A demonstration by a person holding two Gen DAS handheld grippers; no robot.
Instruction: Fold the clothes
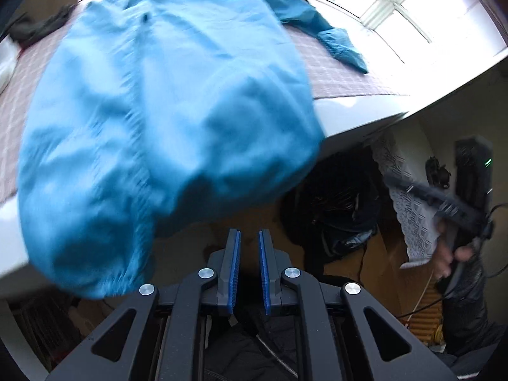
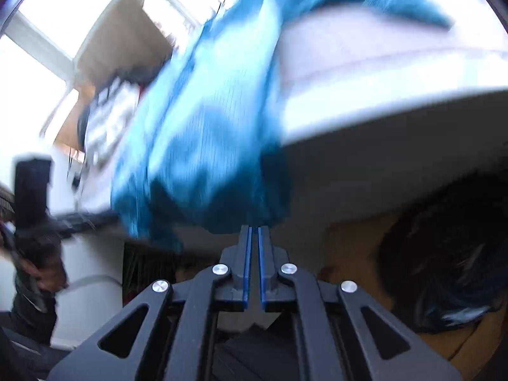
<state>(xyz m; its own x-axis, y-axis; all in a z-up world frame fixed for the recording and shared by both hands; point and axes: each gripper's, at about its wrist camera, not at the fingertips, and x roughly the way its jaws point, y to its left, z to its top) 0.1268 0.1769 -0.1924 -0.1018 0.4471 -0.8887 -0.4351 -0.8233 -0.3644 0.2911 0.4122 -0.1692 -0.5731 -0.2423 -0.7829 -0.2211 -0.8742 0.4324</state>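
The blue shirt stretches away up the table; your right gripper pinches its hem, your left gripper narrow and empty.

bright windows, white table, wooden floor

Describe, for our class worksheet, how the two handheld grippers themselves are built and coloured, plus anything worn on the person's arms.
Both the left gripper and the right gripper are matte black, with angular linkage arms holding triangular cut-outs and round silver pivot bolts. Each has two slim fingers lined with blue ribbed pads. Dark cables trail near the right gripper's handle, and a dark sleeve covers that forearm.
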